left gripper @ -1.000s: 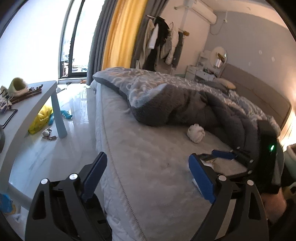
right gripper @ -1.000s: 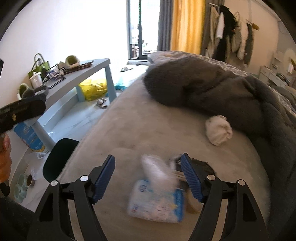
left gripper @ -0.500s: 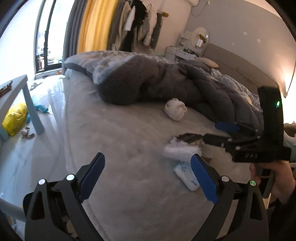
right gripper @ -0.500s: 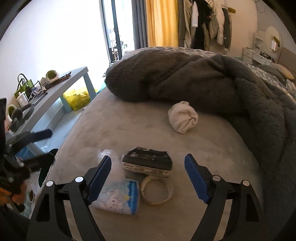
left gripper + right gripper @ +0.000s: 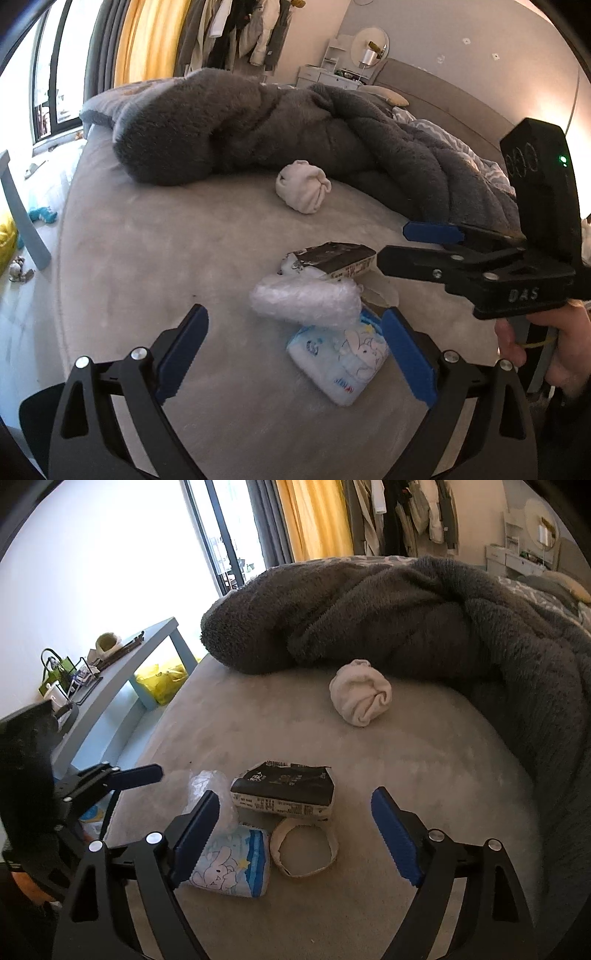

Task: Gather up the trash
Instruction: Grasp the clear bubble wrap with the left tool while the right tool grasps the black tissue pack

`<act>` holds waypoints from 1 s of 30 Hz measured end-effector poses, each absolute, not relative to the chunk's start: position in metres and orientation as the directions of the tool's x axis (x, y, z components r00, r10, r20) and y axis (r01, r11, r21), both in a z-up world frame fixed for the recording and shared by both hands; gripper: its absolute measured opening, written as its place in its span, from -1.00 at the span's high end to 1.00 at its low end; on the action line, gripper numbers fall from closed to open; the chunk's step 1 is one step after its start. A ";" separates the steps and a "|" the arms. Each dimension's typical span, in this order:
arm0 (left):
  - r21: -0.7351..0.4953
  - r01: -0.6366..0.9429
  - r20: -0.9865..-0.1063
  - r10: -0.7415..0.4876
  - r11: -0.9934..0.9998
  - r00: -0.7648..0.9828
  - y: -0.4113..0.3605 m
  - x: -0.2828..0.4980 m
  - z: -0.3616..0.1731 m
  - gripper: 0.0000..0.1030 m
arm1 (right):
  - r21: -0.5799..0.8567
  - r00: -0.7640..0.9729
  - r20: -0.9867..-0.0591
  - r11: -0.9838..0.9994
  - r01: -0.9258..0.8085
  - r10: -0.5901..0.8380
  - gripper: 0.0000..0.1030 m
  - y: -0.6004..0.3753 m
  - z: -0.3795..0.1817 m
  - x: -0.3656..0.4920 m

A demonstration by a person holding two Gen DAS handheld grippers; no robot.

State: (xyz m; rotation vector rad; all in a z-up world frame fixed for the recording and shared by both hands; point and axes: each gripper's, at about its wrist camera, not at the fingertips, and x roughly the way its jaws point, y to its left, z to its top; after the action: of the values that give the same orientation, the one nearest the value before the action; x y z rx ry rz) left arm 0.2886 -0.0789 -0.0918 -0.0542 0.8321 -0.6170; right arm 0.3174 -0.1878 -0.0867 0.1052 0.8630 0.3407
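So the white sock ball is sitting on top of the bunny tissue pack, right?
No. The sock ball lies by itself on the bed, up near the grey blanket, well apart from the bunny tissue pack. The right wrist view shows it. Bubble wrap is what lies on the pack.
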 end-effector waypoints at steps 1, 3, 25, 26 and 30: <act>-0.285 0.492 -0.676 -0.536 0.823 0.506 -0.081 0.290 -0.093 -0.87 | 0.237 0.595 -0.726 0.938 -0.253 0.344 -0.66 -0.189 -0.088 0.318; -0.290 0.494 -0.675 -0.541 0.820 0.501 -0.084 0.292 -0.096 -0.87 | 0.252 0.589 -0.725 0.933 -0.256 0.357 -0.66 -0.192 -0.089 0.319; -0.310 0.499 -0.660 -0.561 0.809 0.500 -0.074 0.291 -0.095 -0.31 | 0.308 0.551 -0.740 0.922 -0.235 0.387 -0.68 -0.178 -0.099 0.335; -0.307 0.499 -0.661 -0.559 0.811 0.502 -0.071 0.291 -0.094 -0.31 | 0.301 0.551 -0.744 0.926 -0.230 0.378 -0.72 -0.176 -0.101 0.337; -0.302 0.492 -0.659 -0.552 0.817 0.511 -0.058 0.288 -0.089 -0.31 | 0.261 0.545 -0.767 0.940 -0.217 0.339 -0.76 -0.167 -0.107 0.344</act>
State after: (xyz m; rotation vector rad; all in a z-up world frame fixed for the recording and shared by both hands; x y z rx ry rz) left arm 0.2883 -0.0578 -0.0894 -0.0800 0.8216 -0.6285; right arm 0.3435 -0.1669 -0.1071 0.1413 0.9386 0.3314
